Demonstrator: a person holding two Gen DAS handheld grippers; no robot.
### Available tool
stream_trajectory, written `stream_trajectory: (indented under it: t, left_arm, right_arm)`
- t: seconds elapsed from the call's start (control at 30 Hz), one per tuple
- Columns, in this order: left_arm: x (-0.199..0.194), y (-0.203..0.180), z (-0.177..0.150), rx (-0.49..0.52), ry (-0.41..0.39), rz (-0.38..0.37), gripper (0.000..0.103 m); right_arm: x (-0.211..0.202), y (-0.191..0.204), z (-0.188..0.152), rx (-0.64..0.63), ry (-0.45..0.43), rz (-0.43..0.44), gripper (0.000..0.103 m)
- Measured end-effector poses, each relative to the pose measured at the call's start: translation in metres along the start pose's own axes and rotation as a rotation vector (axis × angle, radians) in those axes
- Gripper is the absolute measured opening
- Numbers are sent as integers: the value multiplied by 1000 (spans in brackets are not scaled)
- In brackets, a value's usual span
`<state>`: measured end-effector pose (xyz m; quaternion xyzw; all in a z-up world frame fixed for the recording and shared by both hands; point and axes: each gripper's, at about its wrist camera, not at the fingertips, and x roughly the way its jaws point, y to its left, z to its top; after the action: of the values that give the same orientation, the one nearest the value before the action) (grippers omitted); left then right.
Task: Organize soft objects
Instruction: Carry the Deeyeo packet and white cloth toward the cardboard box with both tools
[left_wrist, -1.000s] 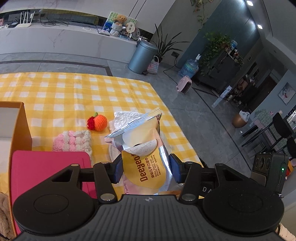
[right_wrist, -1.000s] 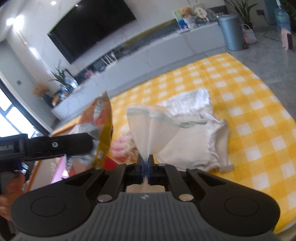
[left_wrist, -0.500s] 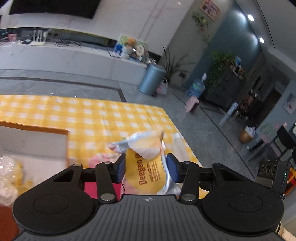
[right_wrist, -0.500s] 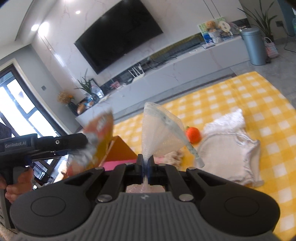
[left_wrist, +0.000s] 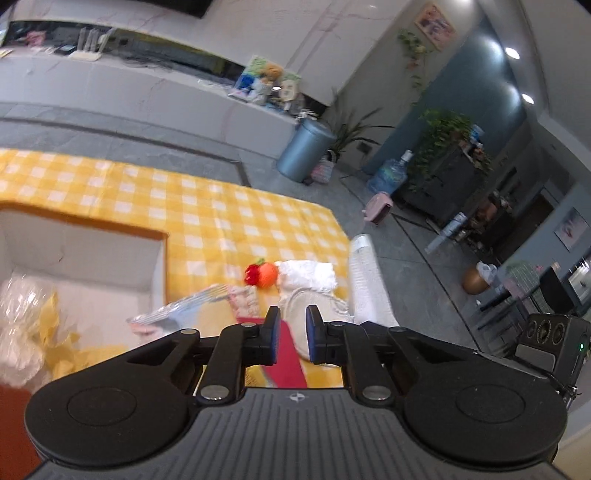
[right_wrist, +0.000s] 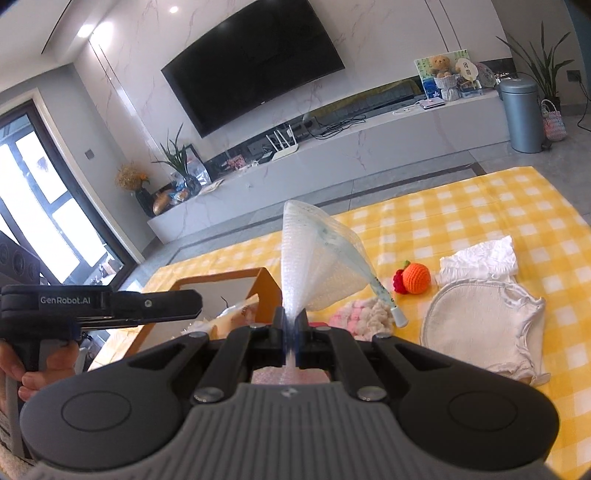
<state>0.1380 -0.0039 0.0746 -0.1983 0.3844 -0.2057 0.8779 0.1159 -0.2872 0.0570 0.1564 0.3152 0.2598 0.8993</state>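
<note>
My left gripper (left_wrist: 293, 332) hangs over the near corner of the orange box (left_wrist: 162, 254). Its jaws are closing with nothing between them. The yellow and silver packet (left_wrist: 177, 317) lies below it at the box's edge. My right gripper (right_wrist: 290, 325) is shut on a clear bubble-wrap bag (right_wrist: 317, 266), which stands up from its jaws above the table. On the yellow checked cloth (right_wrist: 480, 206) lie an orange crochet fruit (right_wrist: 415, 278), a pink and white plush (right_wrist: 365, 314), a white bib (right_wrist: 480, 325) and a folded white cloth (right_wrist: 480, 258).
The box (right_wrist: 266, 291) holds yellow and clear wrapping (left_wrist: 29, 325). A pink flat thing (left_wrist: 288, 354) lies under the left gripper. A person's hand (right_wrist: 22, 373) holds the left gripper's handle. The table's right edge drops to a grey floor (left_wrist: 406, 258).
The left gripper let go of the yellow packet, which dropped to the box's edge, and its jaws narrowed. Both grippers moved toward the box; the right one rose with the bag.
</note>
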Motion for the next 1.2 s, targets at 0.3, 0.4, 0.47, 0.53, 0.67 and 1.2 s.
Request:
stream_trajectory:
  t: [0.3,0.4,0.47,0.53,0.67,1.2]
  left_arm:
    - [4,2,-15,-4,24,254,69]
    - [12,3,-22,-20,36,327,78]
    - [19,4,-25,-30,44,349,80]
    - [23,5,-25,-43,45,350,85]
    - [31,2,-25,-39,53,361,87]
    - [40,3,-31,30,74,401,68]
  right_arm:
    - [-8,-1,-1,0,-15,-11,1]
    - [-10,-1,-1,2,-19,-1,1]
    - [-10,-2,-1,3,-20,5,1]
    - [-11,-2,-1,3,-20,6,1]
    - [-10,-5,-2,5,-17,-3,1]
    - [-7,2,-2,-26,-3,-11,1]
